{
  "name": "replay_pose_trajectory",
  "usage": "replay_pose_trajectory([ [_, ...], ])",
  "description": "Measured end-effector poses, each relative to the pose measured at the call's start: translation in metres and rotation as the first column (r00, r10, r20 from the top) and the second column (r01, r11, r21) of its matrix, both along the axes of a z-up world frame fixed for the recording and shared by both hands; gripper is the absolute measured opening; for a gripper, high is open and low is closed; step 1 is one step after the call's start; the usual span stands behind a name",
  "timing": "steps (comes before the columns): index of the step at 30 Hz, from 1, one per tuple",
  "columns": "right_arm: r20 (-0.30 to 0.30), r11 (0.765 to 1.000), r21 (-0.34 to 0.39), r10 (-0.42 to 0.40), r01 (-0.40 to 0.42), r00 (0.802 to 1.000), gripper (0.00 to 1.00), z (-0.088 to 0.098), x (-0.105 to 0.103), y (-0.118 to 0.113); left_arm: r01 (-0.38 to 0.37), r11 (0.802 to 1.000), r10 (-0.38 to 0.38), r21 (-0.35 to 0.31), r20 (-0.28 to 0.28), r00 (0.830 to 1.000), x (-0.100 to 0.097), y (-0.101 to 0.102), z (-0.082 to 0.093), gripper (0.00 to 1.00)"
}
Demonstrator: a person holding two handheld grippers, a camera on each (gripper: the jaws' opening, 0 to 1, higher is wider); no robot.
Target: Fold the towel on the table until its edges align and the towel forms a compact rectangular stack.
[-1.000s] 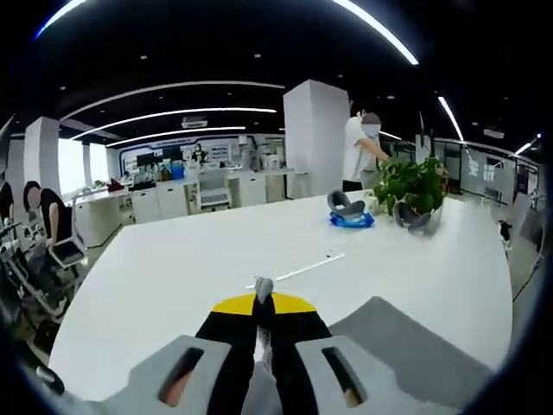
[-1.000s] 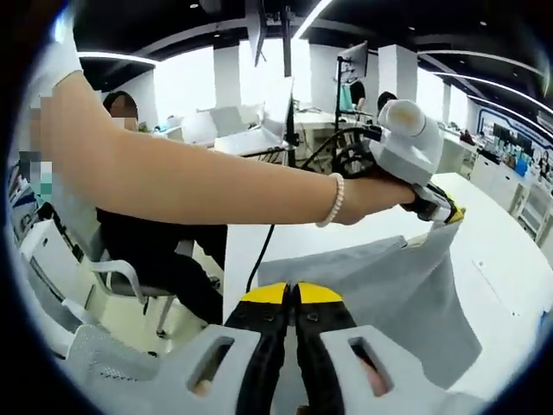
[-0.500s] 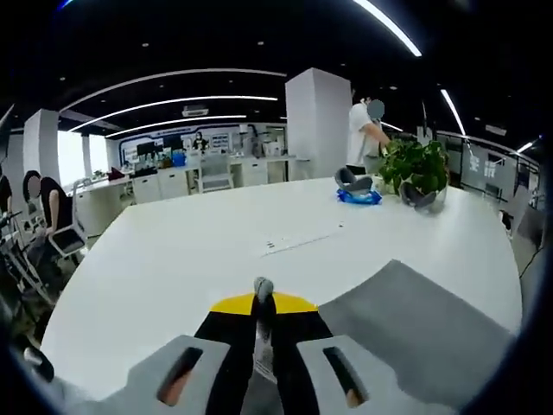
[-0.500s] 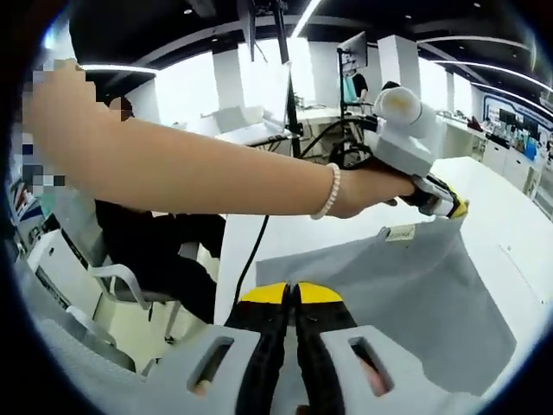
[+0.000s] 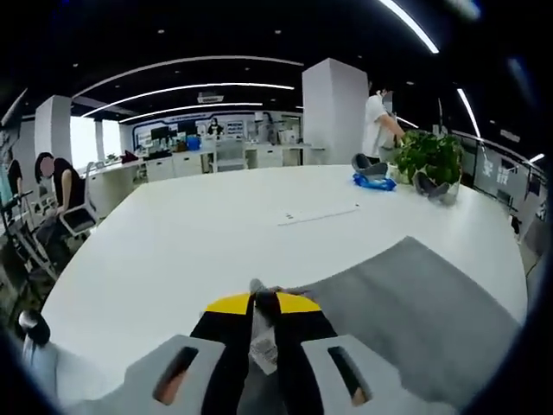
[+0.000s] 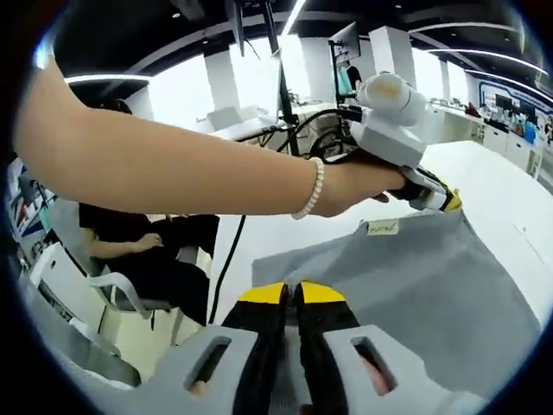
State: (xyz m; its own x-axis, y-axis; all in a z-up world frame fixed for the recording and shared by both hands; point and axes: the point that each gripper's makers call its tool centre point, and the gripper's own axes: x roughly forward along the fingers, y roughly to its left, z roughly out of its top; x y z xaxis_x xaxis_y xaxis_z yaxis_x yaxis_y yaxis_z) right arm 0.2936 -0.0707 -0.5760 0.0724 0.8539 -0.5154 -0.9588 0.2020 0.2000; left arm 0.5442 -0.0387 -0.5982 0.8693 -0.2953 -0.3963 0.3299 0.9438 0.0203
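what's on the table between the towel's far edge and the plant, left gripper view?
Mostly bare white table. Past the grey towel, a thin white strip lies off to the side, and a blue item with a grey one on it lies beside the plant.

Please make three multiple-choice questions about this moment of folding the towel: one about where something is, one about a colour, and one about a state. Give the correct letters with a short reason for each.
1. Where is the potted plant?
A. On the far side of the table
B. On the floor
C. On the towel

2. What colour is the towel?
A. Red
B. Grey
C. Green

3. How is the left gripper holding the towel?
A. Open above it
B. Shut on its corner
C. Resting on the table away from it

Answers:
1 A: in the left gripper view the plant stands far off on the white table.
2 B: the cloth is plain grey in both views.
3 B: in the right gripper view the yellow-tipped jaws pinch the corner beside the white tag.
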Motion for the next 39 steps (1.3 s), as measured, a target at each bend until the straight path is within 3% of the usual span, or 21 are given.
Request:
replay_pose_trajectory([
  [1,-0.015,1.000,-0.001,-0.006,0.006,1.000,0.07,0.000,0.000,-0.001,-0.008,1.000,0.008,-0.005,0.000,1.000,-0.001,0.002,0.001,0.11],
  [5,0.023,1.000,-0.004,-0.009,0.009,1.000,0.10,0.004,0.006,-0.006,-0.055,0.996,0.056,-0.064,0.001,0.998,-0.007,0.010,0.007,0.16],
  [10,0.061,0.998,-0.014,-0.058,0.059,0.996,0.08,0.012,0.033,-0.030,-0.082,0.994,0.084,-0.076,0.026,0.996,-0.035,0.015,0.022,0.17],
  [17,0.168,0.968,-0.114,-0.201,0.222,0.965,0.01,0.001,0.108,-0.106,-0.170,0.978,0.170,-0.117,-0.009,0.985,-0.109,0.013,0.019,0.17],
  [22,0.181,0.916,-0.146,-0.346,0.373,0.921,0.00,-0.008,0.154,-0.157,-0.283,0.952,0.274,-0.112,-0.092,0.957,-0.171,0.005,-0.001,0.17],
  [26,0.235,0.886,-0.185,-0.381,0.426,0.894,0.00,-0.017,0.184,-0.180,-0.304,0.951,0.294,-0.060,-0.134,0.946,-0.206,-0.005,-0.017,0.17],
  [28,0.242,0.879,-0.196,-0.387,0.435,0.890,0.00,-0.024,0.194,-0.185,-0.309,0.950,0.296,-0.034,-0.200,0.934,-0.224,-0.014,-0.033,0.17],
  [30,0.244,0.856,-0.222,-0.414,0.466,0.877,0.00,-0.035,0.206,-0.194,-0.304,0.953,0.294,-0.017,-0.210,0.933,-0.231,-0.021,-0.036,0.17],
  [35,0.258,0.818,-0.312,-0.418,0.484,0.871,0.00,-0.066,0.221,-0.212,-0.305,0.952,0.302,0.031,-0.279,0.912,-0.243,-0.031,-0.052,0.16],
  [36,0.259,0.813,-0.331,-0.411,0.480,0.874,0.00,-0.072,0.222,-0.216,-0.310,0.950,0.306,0.031,-0.273,0.912,-0.243,-0.035,-0.053,0.17],
  [37,0.261,0.813,-0.339,-0.403,0.474,0.877,0.00,-0.075,0.223,-0.218,-0.301,0.950,0.312,0.082,-0.221,0.924,-0.241,-0.031,-0.049,0.16],
  [38,0.269,0.806,-0.350,-0.401,0.476,0.876,0.00,-0.079,0.226,-0.223,-0.271,0.953,0.294,0.132,-0.211,0.932,-0.242,-0.031,-0.051,0.16],
  [39,0.269,0.803,-0.357,-0.402,0.478,0.875,0.00,-0.082,0.227,-0.225,-0.284,0.952,0.302,0.110,-0.217,0.928,-0.242,-0.033,-0.051,0.16],
])
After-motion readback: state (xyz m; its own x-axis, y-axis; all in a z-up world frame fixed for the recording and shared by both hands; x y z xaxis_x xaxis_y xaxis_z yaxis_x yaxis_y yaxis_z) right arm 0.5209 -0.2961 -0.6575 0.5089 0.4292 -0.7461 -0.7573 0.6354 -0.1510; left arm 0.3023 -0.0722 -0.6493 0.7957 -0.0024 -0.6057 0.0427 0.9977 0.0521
